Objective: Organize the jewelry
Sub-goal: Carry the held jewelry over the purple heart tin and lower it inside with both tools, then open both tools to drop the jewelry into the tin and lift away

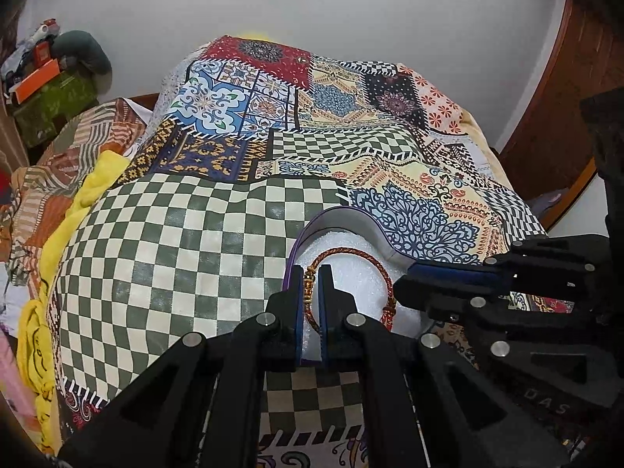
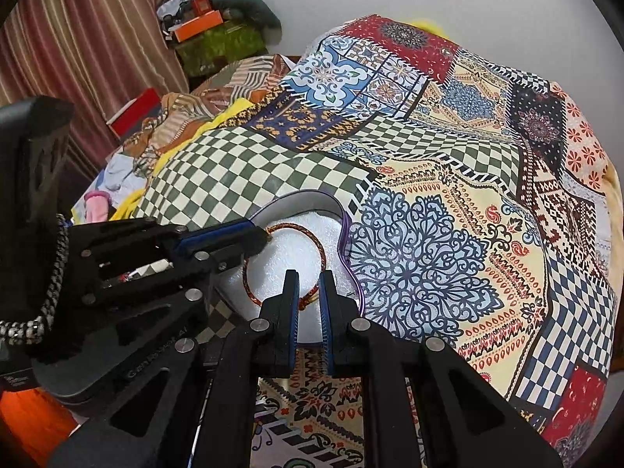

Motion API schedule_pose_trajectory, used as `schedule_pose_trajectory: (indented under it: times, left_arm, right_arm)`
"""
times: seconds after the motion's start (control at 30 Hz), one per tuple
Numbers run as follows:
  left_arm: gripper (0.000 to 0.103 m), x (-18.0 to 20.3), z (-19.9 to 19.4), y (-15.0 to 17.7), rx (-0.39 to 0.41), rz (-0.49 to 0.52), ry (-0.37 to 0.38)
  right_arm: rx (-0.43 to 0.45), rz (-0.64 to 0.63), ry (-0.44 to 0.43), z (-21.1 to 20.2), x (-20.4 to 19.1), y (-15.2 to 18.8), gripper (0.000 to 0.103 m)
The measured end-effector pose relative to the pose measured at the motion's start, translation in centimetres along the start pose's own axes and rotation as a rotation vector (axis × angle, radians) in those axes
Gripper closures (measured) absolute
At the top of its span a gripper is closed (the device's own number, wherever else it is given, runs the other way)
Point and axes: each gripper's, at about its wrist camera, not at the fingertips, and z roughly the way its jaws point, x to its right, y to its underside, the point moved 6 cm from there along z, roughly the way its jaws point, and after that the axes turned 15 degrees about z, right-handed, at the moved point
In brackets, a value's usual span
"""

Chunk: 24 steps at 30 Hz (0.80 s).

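Note:
A red braided cord bracelet (image 1: 377, 265) with gold beads lies on the white foam lining of an open purple-rimmed box (image 1: 339, 214) on the bed. My left gripper (image 1: 311, 277) is shut on the beaded part of the bracelet. In the right wrist view the bracelet (image 2: 308, 234) forms a ring on the foam inside the box (image 2: 304, 197). My right gripper (image 2: 309, 277) is closed around the bracelet's near side, at its knotted end. The left gripper's fingers (image 2: 234, 234) hold the far left side of the ring.
The box sits on a patchwork bedspread (image 1: 187, 257) with checkered and floral panels. A yellow cloth (image 1: 97, 179) and striped bedding lie at the left. Boxes and clutter (image 2: 210, 35) stand by the wall. A striped curtain (image 2: 78, 39) hangs on the left.

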Motion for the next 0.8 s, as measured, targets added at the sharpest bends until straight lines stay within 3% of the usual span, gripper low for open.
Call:
schedule_pose_trajectory:
  times: [0.27,0.43,0.53,0.67,0.8]
  left_arm:
    - [0.098,-0.1,-1.4,0.2,0.002,0.001,-0.021]
    - [0.096,0.3,-3.4,0.2,0.014,0.014,-0.031]
    - [0.09,0.6,-4.8,0.2,0.023,0.024,-0.039]
    - [0.072,1.1,-7.0,0.2,0.049,0.037,-0.062]
    - [0.066,1.9,-9.2,0.3,0.074,0.047,-0.073]
  right_arm:
    - [-0.043,0.0,0.021,0.2,0.3,0.6,0.091]
    - [-0.007,-0.004,0.05,-1.5,0.1,0.7,0.079]
    - [0.036,-0.01,0.066,-3.4,-0.1,0.8,0.074]
    - [0.09,-0.015,0.086,-6.0,-0.3,0.9,0.074]
    - [0.138,-0.007,0.096,-8.4,-0.4,1.1,0.073]
